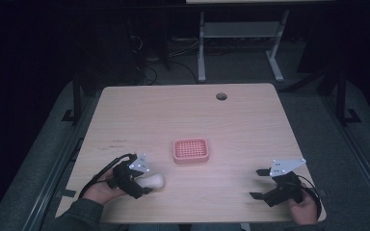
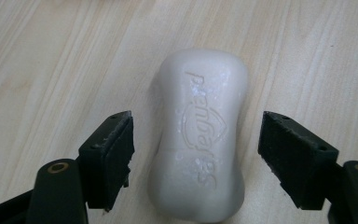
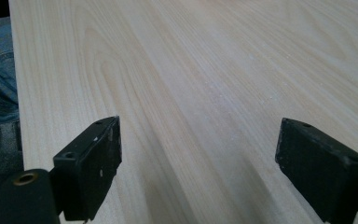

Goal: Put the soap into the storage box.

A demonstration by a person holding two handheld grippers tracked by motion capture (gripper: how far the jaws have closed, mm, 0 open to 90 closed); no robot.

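My left gripper (image 2: 196, 154) straddles the white moulded soap bar (image 2: 200, 135) lengthwise — pads clear, ready to pinch; right gripper (image 3: 200, 172) idles wide.

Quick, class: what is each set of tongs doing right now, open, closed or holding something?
Left tongs: open around the white soap bar, pads not touching it.
Right tongs: open, holding nothing.

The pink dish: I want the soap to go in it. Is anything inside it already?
The pink dish shows a bare ribbed floor. The soap lies on the table between the left gripper's open jaws.
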